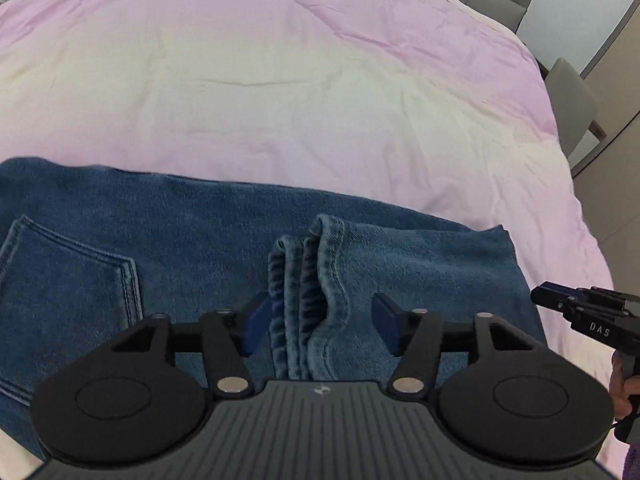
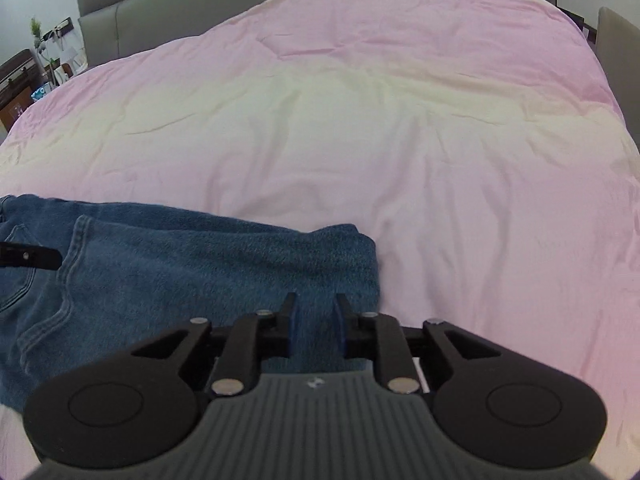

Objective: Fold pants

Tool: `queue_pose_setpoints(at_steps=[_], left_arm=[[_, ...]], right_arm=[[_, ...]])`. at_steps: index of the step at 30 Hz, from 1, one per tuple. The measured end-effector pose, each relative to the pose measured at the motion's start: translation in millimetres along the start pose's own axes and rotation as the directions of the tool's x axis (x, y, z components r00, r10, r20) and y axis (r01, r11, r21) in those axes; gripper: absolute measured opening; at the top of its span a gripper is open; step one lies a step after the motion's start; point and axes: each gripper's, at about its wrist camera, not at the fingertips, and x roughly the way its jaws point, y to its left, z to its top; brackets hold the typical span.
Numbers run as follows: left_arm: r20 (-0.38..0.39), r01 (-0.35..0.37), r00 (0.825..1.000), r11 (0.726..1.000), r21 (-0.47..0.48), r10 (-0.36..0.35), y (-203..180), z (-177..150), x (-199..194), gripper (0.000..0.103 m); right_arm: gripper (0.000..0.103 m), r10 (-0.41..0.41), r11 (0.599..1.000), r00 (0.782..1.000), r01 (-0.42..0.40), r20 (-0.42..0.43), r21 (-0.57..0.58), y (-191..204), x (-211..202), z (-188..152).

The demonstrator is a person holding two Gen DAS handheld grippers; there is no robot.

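Note:
Blue denim jeans (image 1: 192,240) lie folded on the pink bedsheet (image 1: 280,80), back pocket (image 1: 68,276) at the left. My left gripper (image 1: 322,320) is open, its blue pads on either side of the bunched leg hems (image 1: 308,280), not clamping them. My right gripper (image 2: 316,320) is over the right end of the jeans (image 2: 200,264); its jaws are narrowly apart with denim between them, and a grip does not show. It shows at the right edge of the left wrist view (image 1: 592,316).
The pink sheet (image 2: 360,140) covers the whole bed. A grey headboard (image 2: 160,12) stands at the back. A bedside table with clutter (image 2: 28,76) is at far left. Grey chairs (image 1: 572,96) stand right of the bed.

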Motion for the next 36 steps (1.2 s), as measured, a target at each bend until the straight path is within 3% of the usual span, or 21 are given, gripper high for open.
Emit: queue_pose_setpoints(at_steps=[2,4,8,10,12,14,15,19,25,31,36], left_arm=[[-0.017,-0.011,1.000,1.000,-0.012,0.011,4.6,-8.9,7.5,0.082],[-0.023,-0.023,1.000,0.998,-0.063,0.021,12.1,-14.2,19.4,0.082],[-0.008,0.041,0.999,0.978,-0.204,-0.043,27.0,-13.6,37.0,0.077],[-0.003,0.016,1.000,0.984,-0.179,-0.017,21.2,-11.8,42.3,0.062],[0.001,-0.032,0.999,0.991,-0.131,0.033,12.3,-10.1,40.5,0.036],[0.036,-0.009,0.999,0.996,-0.092,0.012,5.6,-6.5,29.9,0.020],[0.059,0.013,0.998,0.998,-0.068,-0.009,2.3,-3.5,21.4,0.018],[0.088,0.038,0.995,0.999,-0.014,-0.037,-7.2,6.7,2.5,0.018],[-0.022,-0.049,0.999,0.999,0.010,0.049,4.3,-6.1,27.9,0.019],[-0.028,-0.088,0.996,0.995,0.052,0.090,2.6,-18.7,42.9,0.023],[-0.020,-0.115,0.993,0.990,0.086,0.117,-8.6,-16.2,29.6,0.031]], right_arm=[[0.017,0.004,1.000,1.000,-0.004,-0.004,0.009,-3.6,-12.6,-14.7],[0.017,0.008,1.000,1.000,-0.007,-0.007,0.027,-7.8,-19.1,-26.0],[0.017,0.020,0.999,1.000,-0.021,0.014,0.048,-15.9,-37.6,-47.1],[0.017,0.031,0.998,0.999,-0.031,0.010,0.051,-16.8,-40.1,-49.1],[0.016,0.043,0.998,0.999,-0.043,0.009,0.050,-17.7,-45.7,-53.1],[0.015,0.058,0.997,0.998,-0.058,0.011,0.054,-18.2,-51.9,-55.5],[0.015,0.070,0.996,0.997,-0.071,0.011,0.055,-18.2,-55.0,-56.3],[0.015,0.111,0.993,0.994,-0.111,-0.003,0.048,-9.3,-60.7,-66.7],[0.011,0.094,0.993,0.993,-0.089,-0.068,0.073,3.6,-41.4,-93.4],[0.011,0.051,0.998,0.995,-0.049,-0.086,0.026,15.6,-14.1,-115.5],[0.011,0.052,0.998,0.997,-0.049,-0.060,0.050,14.7,-28.6,-105.9]])
